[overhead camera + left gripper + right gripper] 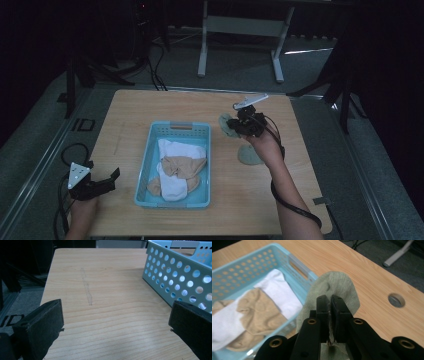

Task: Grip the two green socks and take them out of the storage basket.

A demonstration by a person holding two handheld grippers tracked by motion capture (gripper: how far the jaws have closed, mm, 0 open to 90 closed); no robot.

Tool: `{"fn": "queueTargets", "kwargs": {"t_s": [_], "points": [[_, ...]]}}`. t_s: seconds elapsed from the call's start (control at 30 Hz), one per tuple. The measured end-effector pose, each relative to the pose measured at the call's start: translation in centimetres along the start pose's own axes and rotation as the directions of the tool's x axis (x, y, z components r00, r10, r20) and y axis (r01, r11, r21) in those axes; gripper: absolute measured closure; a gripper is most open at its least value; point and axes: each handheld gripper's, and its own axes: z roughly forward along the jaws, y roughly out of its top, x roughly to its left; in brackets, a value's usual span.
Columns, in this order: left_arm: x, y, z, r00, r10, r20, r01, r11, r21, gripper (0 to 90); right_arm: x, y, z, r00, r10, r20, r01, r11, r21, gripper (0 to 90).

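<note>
My right gripper [235,125] is shut on a grey-green sock [334,287], which hangs from its jaws above the table just right of the light blue basket [148,159]. In the high view that sock [226,125] dangles left of the gripper. A second grey-green sock [248,156] lies flat on the table below my right hand. The basket [244,267] holds white socks [279,293] and tan socks [255,311]. My left gripper [111,179] rests open near the table's front left edge, its pads [42,322] wide apart over bare wood, with the basket wall [175,272] to its right.
The wooden table [130,110] has a round cable hole [396,300] near its right side. A faint scratch [87,290] runs along the wood left of the basket. Dark floor, cables and a grey table frame [240,30] lie beyond the far edge.
</note>
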Motion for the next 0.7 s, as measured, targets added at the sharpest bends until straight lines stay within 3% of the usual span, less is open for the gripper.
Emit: {"fn": "queueTargets", "kwargs": {"t_s": [0.33, 0.7], "points": [[0.0, 0.0, 0.0, 1.0, -0.001, 0.002, 0.001, 1.0, 0.0, 0.0, -1.5, -2.6, 2.2, 0.9974, 0.066, 0.029, -0.066, 0.998, 0.019, 84.9], [0.0, 0.0, 0.0, 1.0, -0.001, 0.003, 0.001, 1.0, -0.001, 0.0, -1.6, -5.4, 7.1, 0.9944, 0.1, 0.034, -0.103, 0.989, 0.103, 84.9]]}}
